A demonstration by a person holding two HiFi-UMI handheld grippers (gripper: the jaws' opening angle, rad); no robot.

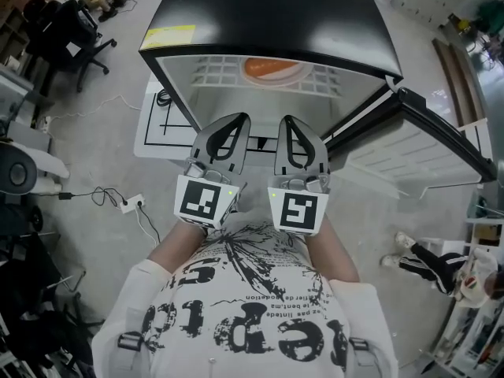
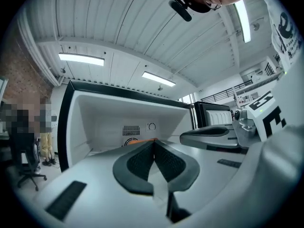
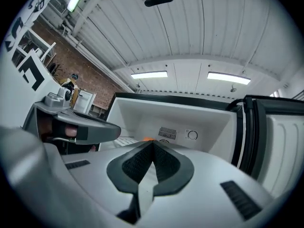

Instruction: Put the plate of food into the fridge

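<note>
A grey concrete floor (image 1: 94, 140) surrounds the open fridge (image 1: 268, 14) at twelve o'clock, with its door (image 1: 425, 144) standing out toward three. The left tool (image 1: 236, 120) and right tool (image 1: 291, 122) hover side by side near the torso, pointing to twelve. Each has its jaws pressed together on nothing. The plate of food (image 1: 272, 68) sits inside on the wire shelf (image 1: 213, 73).
</note>
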